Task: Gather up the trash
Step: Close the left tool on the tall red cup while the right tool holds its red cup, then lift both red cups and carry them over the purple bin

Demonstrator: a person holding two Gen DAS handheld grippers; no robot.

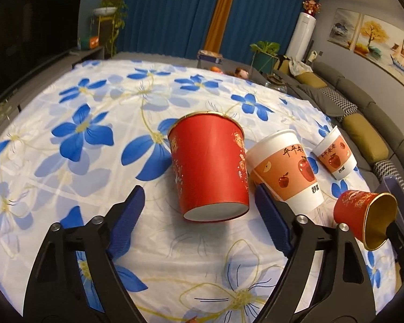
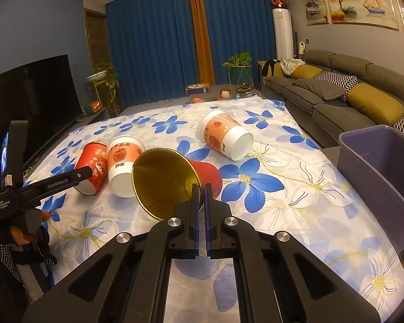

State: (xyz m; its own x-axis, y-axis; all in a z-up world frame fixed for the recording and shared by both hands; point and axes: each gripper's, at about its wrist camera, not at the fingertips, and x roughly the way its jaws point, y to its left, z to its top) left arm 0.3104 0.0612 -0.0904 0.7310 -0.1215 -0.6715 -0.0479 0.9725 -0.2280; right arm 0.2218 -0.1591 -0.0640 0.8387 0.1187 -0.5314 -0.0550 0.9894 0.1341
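The right gripper [image 2: 201, 188] has its two blue ribbed pads pressed together on the gold rim of a red paper cup [image 2: 175, 177], pinching the thin wall so the round mouth buckles slightly. This cup is tipped on its side, its shiny gold lining facing the camera and its red body pointing away over the tablecloth [image 2: 282, 188].

The left gripper [image 1: 199, 202] is spread wide, its black arms ending in blue textured pads on either side of a large red cup [image 1: 210, 169]. That cup lies on its side with its white base toward the gripper and gold printing down its smooth wall; neither pad touches it.

Just beside it, touching, lies a white cup with an orange apple band [image 1: 285, 172]. A second apple-band cup [image 1: 335, 154] lies well apart, farther back.

The cloth is soft white fabric printed with large blue flowers and pale yellow stems, lightly wrinkled. At the table's right edge sits a grey-purple plastic bin [image 2: 377, 161], rectangular with rounded corners. Beyond it runs a grey sofa [image 2: 336, 94] with mustard cushions.
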